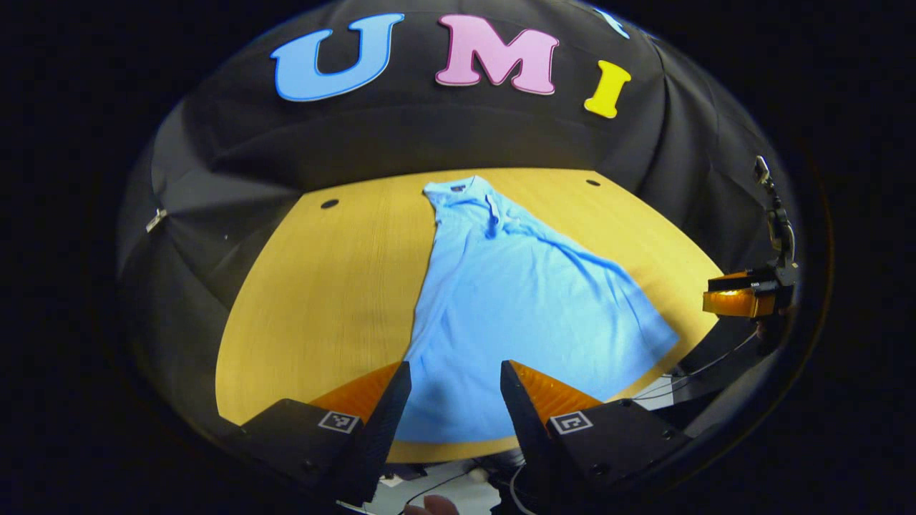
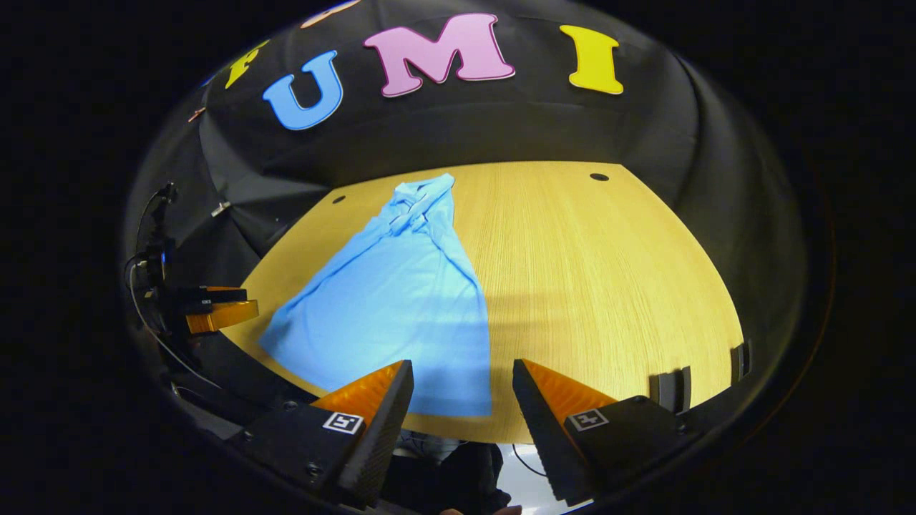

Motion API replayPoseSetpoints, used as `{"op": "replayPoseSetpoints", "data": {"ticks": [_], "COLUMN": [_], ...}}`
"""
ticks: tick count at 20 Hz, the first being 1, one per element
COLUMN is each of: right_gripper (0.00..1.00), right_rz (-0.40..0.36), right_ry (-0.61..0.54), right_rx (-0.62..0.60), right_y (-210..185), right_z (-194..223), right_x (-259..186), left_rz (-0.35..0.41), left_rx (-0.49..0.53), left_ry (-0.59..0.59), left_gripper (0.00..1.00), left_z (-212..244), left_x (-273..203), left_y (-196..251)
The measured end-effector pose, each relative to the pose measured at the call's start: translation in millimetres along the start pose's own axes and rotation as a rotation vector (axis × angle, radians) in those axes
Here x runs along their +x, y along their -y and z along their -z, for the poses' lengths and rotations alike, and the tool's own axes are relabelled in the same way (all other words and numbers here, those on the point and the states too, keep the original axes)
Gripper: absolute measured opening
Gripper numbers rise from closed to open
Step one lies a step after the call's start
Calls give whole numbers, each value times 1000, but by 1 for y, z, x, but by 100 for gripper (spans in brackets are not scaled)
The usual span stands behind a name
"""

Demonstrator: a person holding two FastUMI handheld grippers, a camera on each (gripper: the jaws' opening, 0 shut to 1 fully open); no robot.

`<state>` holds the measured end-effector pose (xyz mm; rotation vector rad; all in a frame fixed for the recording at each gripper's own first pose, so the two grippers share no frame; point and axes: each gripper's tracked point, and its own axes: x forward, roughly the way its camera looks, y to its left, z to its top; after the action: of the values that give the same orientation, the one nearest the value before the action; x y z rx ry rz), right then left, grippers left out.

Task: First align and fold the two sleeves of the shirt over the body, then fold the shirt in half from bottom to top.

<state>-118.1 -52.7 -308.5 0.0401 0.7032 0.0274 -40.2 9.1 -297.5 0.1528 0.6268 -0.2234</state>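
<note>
Left gripper (image 1: 454, 400): 2 fingers spread wide, nothing between them, hanging above the shirt's bottom hem at the table's near edge.

Right gripper (image 2: 461, 400): 2 fingers spread wide, nothing held, hanging above the hem's right corner at the near edge. In the left gripper view it sits off the table's right side (image 1: 741, 297), well apart from the cloth.

Shirt (image 1: 515, 300), light blue: flat on the table, collar toward the booth wall, hem toward the person. Sleeves lie folded in over the body, bunched near the collar (image 2: 422, 204). Bottom half not yet folded up.

Table (image 2: 608, 286), pale wood: 2 dark round holes near the far edge.
</note>
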Motion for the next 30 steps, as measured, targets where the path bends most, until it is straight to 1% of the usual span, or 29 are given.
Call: {"op": "replayPoseSetpoints", "data": {"ticks": [3,5,8,11,14,17,18,19,20,21,22,24,25,26,27,28,29,30], "right_gripper": [89,89,89,89,89,89,83,89,83,90,90,90,88,84,78,70,49,44], "right_rz": [13,28,57,57,58,61,67,66,72,84,72,60,60,61,63,69,71,71], "right_ry": [-33,-54,-93,-120,-138,-160,-173,-144,-156,-148,-151,-150,-160,-158,-162,-159,-162,-160], "right_rx": [-9,-16,-16,-14,-31,-54,-63,-81,-101,-136,-162,-170,-168,-165,-163,-154,-147,-144], "right_y": [1,3,10,7,4,3,3,2,1,2,-2,-8,-9,-10,-9,-9,-9,-9], "right_z": [21,33,51,61,68,76,81,74,76,73,73,70,71,68,68,67,66,65], "right_x": [4,8,15,21,27,36,35,40,42,46,48,53,55,54,56,57,57,59], "left_rz": [-11,-22,-64,-110,-107,-92,-79,-65,-63,-63,-56,-41,-32,-25,-17,-13,-3,-4], "left_rx": [-5,-8,-16,-15,-6,-6,-16,-37,-52,-51,-49,-29,-18,-13,-16,-18,-25,-32], "left_ry": [-59,-88,-116,-133,-156,-148,-150,-154,-159,-159,-158,-155,-157,-159,-163,-164,-169,-170], "left_gripper": [82,82,82,82,82,83,84,84,84,84,84,75,65,59,49,48,37,36], "left_z": [34,49,60,66,75,76,76,77,77,77,78,77,76,76,75,74,73,73], "left_x": [5,12,25,35,40,41,43,43,43,42,43,43,44,44,45,46,45,45], "left_y": [-9,-18,-34,-48,-48,-44,-41,-37,-35,-35,-32,-26,-22,-20,-18,-16,-14,-14]}}
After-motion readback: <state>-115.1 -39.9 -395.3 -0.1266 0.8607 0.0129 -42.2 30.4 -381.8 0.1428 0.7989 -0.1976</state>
